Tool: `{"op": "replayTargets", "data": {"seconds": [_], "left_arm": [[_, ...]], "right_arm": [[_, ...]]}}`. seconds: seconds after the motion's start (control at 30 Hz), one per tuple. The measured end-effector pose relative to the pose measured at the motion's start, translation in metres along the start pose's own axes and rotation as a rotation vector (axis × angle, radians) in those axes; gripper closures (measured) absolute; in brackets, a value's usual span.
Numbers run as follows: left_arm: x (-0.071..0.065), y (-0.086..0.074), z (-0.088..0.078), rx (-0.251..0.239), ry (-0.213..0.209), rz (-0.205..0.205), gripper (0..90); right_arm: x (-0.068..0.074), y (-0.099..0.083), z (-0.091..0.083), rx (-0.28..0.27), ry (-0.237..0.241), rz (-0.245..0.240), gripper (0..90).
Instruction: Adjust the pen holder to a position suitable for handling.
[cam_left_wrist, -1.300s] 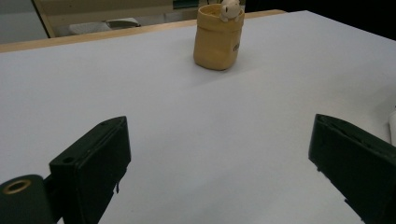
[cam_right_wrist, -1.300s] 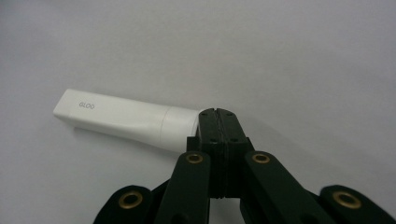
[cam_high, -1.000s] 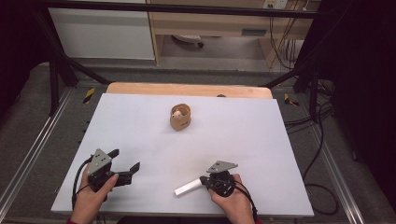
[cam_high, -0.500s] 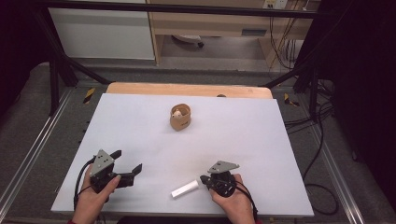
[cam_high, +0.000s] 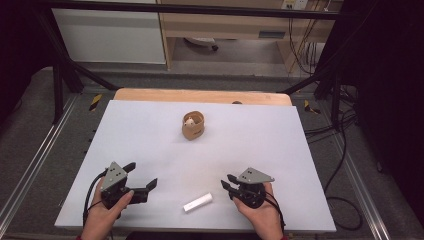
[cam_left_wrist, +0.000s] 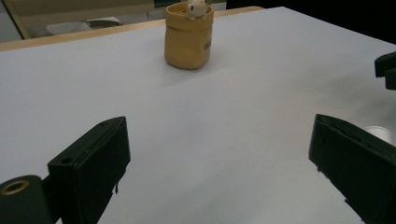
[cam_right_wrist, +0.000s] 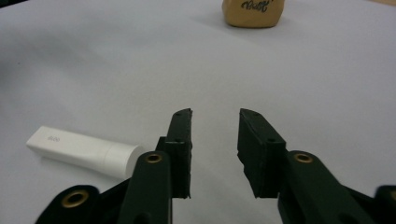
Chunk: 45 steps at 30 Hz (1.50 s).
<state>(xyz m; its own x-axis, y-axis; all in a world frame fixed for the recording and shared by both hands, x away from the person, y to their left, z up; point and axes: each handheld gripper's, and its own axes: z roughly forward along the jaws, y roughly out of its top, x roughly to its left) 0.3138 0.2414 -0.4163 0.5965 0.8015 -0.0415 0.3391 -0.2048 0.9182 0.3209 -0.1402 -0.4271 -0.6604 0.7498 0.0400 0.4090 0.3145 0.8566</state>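
Observation:
A white tube (cam_high: 197, 202) lies flat near the table's front edge, between the two hands. My right gripper (cam_high: 226, 181) sits just to the right of the tube and apart from it. In the right gripper view its jaws (cam_right_wrist: 215, 114) stand a little open with nothing between them, and the white tube (cam_right_wrist: 81, 149) lies to their left. My left gripper (cam_high: 142, 174) rests at the front left, wide open and empty (cam_left_wrist: 219, 126). A tan pouch-like cup (cam_high: 193, 126) with a small white figure in it stands upright at mid-table; it appears as the cup (cam_left_wrist: 188, 35) and the cup (cam_right_wrist: 252, 11).
The white table sheet (cam_high: 280, 145) has a wooden strip (cam_high: 200, 96) along its far edge. Metal rails run down both sides and cables (cam_high: 330, 135) hang at the right. The tube's end (cam_left_wrist: 379, 134) peeks past my left gripper's right jaw.
The right gripper has drawn back to the right from the white tube, which now lies apart on the table. The left gripper has barely moved.

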Motion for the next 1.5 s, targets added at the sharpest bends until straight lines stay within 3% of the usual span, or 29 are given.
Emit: {"op": "replayTargets", "data": {"seconds": [0.07,0.2,0.3,0.43,0.57,0.77,0.87,0.97,1.27,1.5], "left_arm": [[-0.003,0.0,0.0,0.004,-0.007,0.01,5.3],[-0.009,0.001,0.003,0.008,-0.027,0.015,5.3],[-0.012,0.001,0.004,0.01,-0.033,0.02,5.3],[-0.016,0.001,0.006,0.013,-0.046,0.028,5.3],[-0.02,0.001,0.008,0.013,-0.058,0.031,5.3],[-0.023,0.002,0.009,0.01,-0.067,0.03,5.3],[-0.025,0.002,0.009,0.008,-0.075,0.033,5.3],[-0.03,0.002,0.012,0.015,-0.09,0.04,5.3],[-0.044,0.003,0.016,0.02,-0.134,0.057,5.5],[-0.06,0.001,0.025,0.075,-0.185,0.091,6.4]], "right_arm": [[-0.002,0.001,-0.002,-0.015,-0.012,0.003,59.6],[-0.006,0.003,-0.005,-0.03,-0.035,0.014,44.4],[-0.008,0.003,-0.007,-0.038,-0.047,0.017,39.5],[-0.014,0.005,-0.013,-0.066,-0.085,0.016,20.9],[-0.02,0.004,-0.016,-0.078,-0.116,0.026,10.8],[-0.033,0.002,-0.027,-0.105,-0.148,0.052,4.9],[-0.039,0.001,-0.032,-0.11,-0.158,0.035,3.8],[-0.052,-0.003,-0.043,-0.123,-0.176,0.058,3.3],[-0.066,-0.021,-0.06,-0.092,-0.22,0.071,2.7],[-0.07,-0.029,-0.059,-0.059,-0.229,0.09,2.6]]}}
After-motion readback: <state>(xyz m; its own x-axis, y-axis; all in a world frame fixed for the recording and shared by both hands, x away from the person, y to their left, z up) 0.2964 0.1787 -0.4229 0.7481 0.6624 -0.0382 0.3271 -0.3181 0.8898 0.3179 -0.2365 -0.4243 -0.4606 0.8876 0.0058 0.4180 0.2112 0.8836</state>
